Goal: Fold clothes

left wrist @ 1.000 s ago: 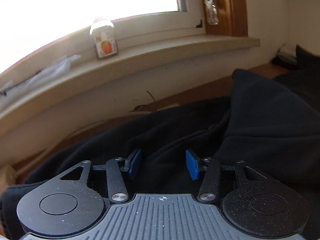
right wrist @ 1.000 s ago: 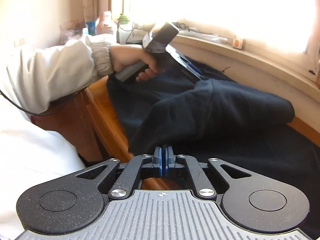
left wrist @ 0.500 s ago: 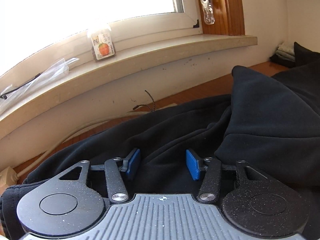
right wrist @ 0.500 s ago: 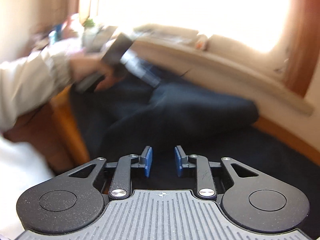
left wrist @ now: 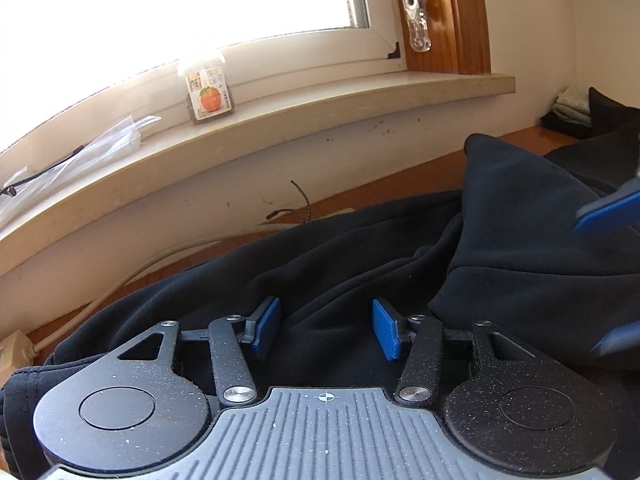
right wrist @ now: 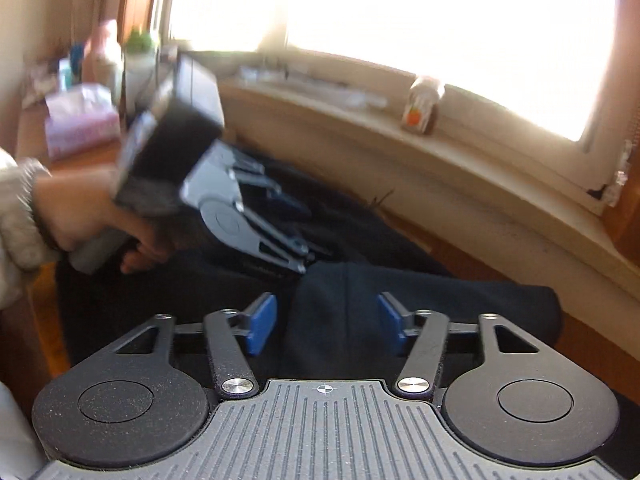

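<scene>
A black garment (left wrist: pixel 360 256) lies spread on a wooden table below the window; one part (left wrist: pixel 532 232) is folded over the rest. My left gripper (left wrist: pixel 326 328) is open and empty, low over the cloth. My right gripper (right wrist: pixel 325 322) is open and empty just above the folded part (right wrist: pixel 400 312). Its blue fingertips (left wrist: pixel 612 212) show blurred at the right edge of the left wrist view. The left gripper (right wrist: pixel 288 224) shows in the right wrist view, held in a hand over the garment.
A beige windowsill (left wrist: pixel 280 128) runs behind the table, with a small jar (left wrist: pixel 208 96) and a plastic bag (left wrist: pixel 80 152) on it. A white cable (left wrist: pixel 120 280) lies along the wall. Folded clothes (left wrist: pixel 572 112) sit far right. Bottles and a pink box (right wrist: pixel 80 120) stand far left.
My right gripper has opened from shut and swung toward the left gripper over the folded part. My left gripper stayed open and shifted slightly.
</scene>
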`<action>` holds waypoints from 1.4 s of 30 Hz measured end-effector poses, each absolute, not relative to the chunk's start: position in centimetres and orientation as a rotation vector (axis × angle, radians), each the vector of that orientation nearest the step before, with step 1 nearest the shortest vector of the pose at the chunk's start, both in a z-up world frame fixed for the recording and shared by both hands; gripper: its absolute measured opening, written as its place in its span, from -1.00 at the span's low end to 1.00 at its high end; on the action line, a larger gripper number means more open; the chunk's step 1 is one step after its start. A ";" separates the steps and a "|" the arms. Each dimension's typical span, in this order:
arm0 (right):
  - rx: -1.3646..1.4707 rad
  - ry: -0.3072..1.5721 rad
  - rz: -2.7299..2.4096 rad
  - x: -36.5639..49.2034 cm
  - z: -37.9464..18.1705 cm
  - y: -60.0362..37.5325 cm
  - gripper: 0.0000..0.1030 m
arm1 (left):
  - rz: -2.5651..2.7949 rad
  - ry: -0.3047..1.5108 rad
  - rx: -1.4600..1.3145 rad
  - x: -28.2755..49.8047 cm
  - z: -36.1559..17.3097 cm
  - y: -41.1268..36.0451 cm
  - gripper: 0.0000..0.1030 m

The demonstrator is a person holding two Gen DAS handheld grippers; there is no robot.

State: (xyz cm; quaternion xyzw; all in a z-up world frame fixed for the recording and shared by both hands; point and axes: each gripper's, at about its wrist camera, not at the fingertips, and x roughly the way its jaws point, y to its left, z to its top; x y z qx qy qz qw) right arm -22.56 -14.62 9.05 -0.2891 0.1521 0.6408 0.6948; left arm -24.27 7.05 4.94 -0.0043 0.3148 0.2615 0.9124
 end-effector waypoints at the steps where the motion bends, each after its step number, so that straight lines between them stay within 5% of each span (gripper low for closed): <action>1: -0.666 0.341 1.413 -22.6 8.6 -14.1 0.14 | 0.538 0.647 -0.013 -24.3 4.9 7.1 0.07; 3: -0.676 0.352 1.383 -22.0 7.7 -13.6 0.11 | 0.537 0.644 -0.019 -24.4 4.9 7.1 0.08; 4: -0.666 0.361 1.378 -21.6 7.5 -13.7 -0.04 | 0.537 0.643 -0.020 -24.4 4.9 7.2 0.08; 5: -0.657 0.366 1.372 -21.1 7.5 -14.0 -0.45 | 0.537 0.643 -0.020 -24.4 4.9 7.2 0.08; 6: -0.649 0.366 1.365 -20.7 7.7 -14.5 -0.66 | 0.537 0.643 -0.018 -24.4 4.9 7.2 0.09; 8: -0.637 0.351 1.341 -20.0 8.2 -15.7 -0.83 | 0.539 0.643 -0.015 -24.4 5.0 7.1 0.09; 15: -0.566 0.350 1.133 -15.1 11.6 -28.8 -0.84 | 0.558 0.569 -0.101 -26.1 6.4 7.8 0.21; 22: -0.614 0.476 1.017 -13.4 9.7 -36.3 -0.61 | 0.582 0.538 -0.057 -28.0 8.5 7.2 0.33; 29: -0.586 0.410 1.160 -15.6 10.2 -32.5 -0.29 | 0.618 0.503 -0.049 -31.5 10.3 7.6 0.50; 42: -0.707 0.297 1.709 -30.0 6.2 -15.8 -0.26 | 0.710 0.520 -0.099 -39.4 10.4 10.1 0.51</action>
